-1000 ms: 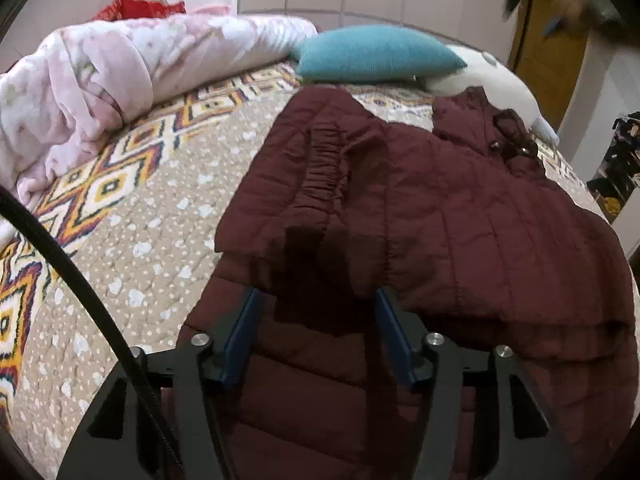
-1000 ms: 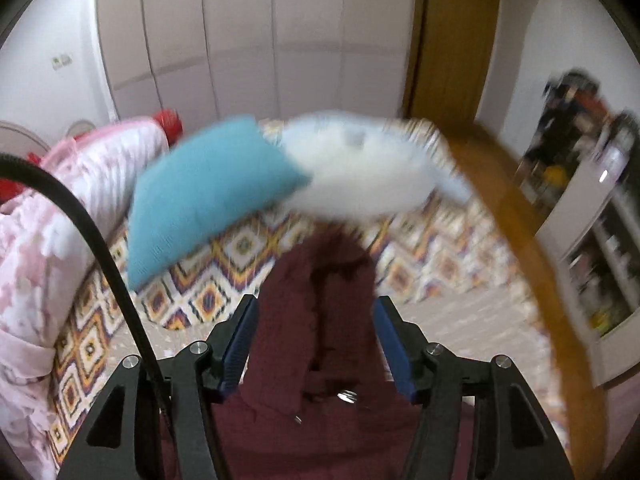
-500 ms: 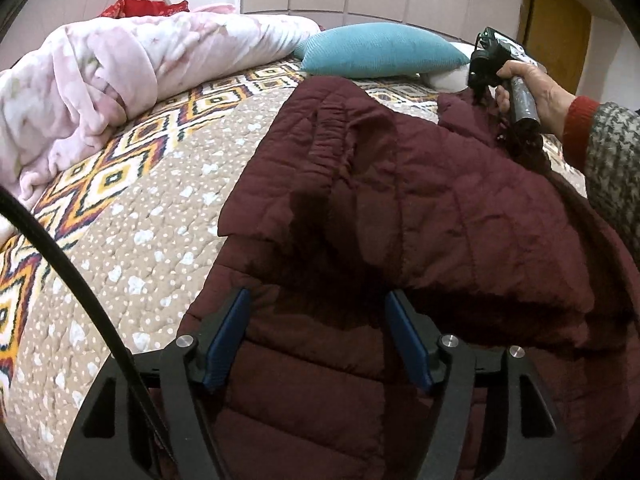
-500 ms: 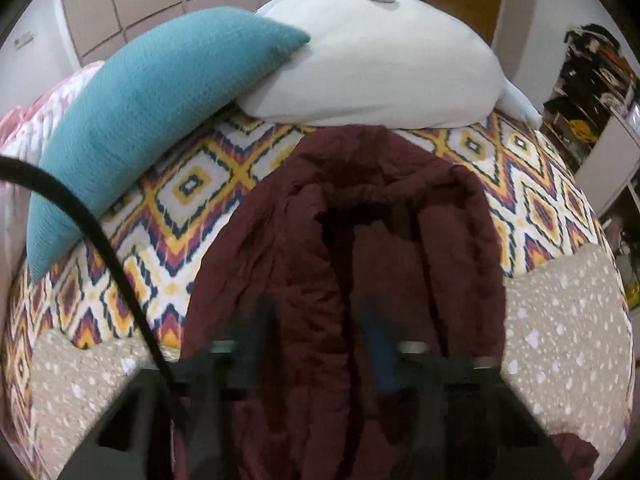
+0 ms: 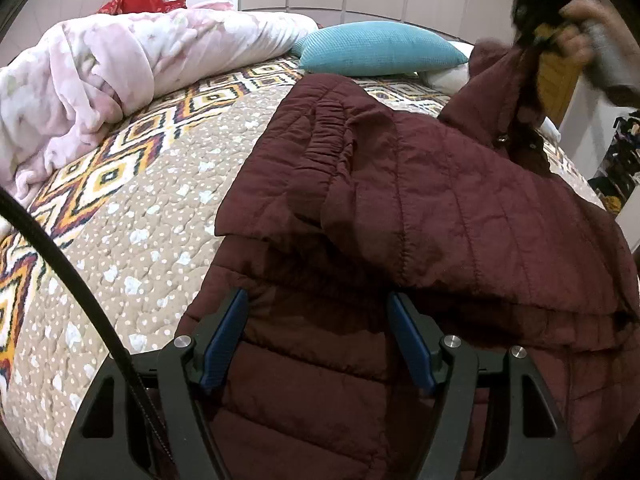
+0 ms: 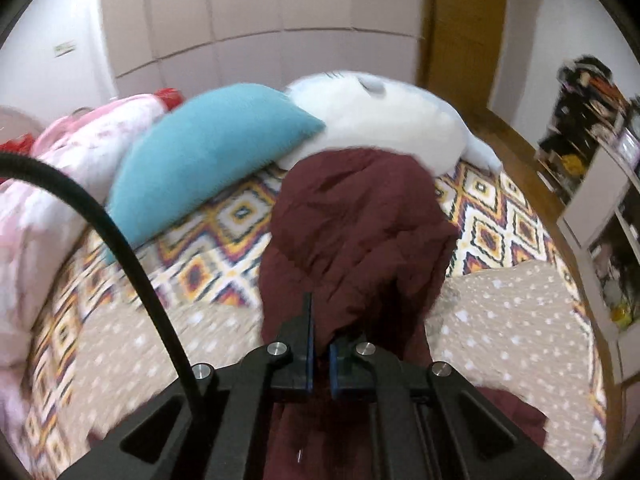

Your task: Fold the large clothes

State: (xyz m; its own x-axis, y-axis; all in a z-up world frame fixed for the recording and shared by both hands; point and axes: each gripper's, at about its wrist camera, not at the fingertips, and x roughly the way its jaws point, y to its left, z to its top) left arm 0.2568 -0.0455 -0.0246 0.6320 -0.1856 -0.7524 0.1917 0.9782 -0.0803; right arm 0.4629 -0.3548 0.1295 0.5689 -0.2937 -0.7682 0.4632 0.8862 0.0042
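Maroon jacket: quilted cloth, stitched channels, faint sheen, elastic-gathered cuff. Bedspread under jacket: quilted matt cloth, printed. Teal pillow beyond jacket: coarse knit-textured cloth. Pink blanket left of jacket: soft fleecy pile. Left gripper: matt black plastic, blue pad lining, bright metal screws. Wardrobe behind: glossy smooth panels.

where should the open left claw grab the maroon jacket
Take the jacket's near hem edge, coming in low from the near left side. The left claw is already open over it, while the right claw lifts the collar end, so the hem lies flat.
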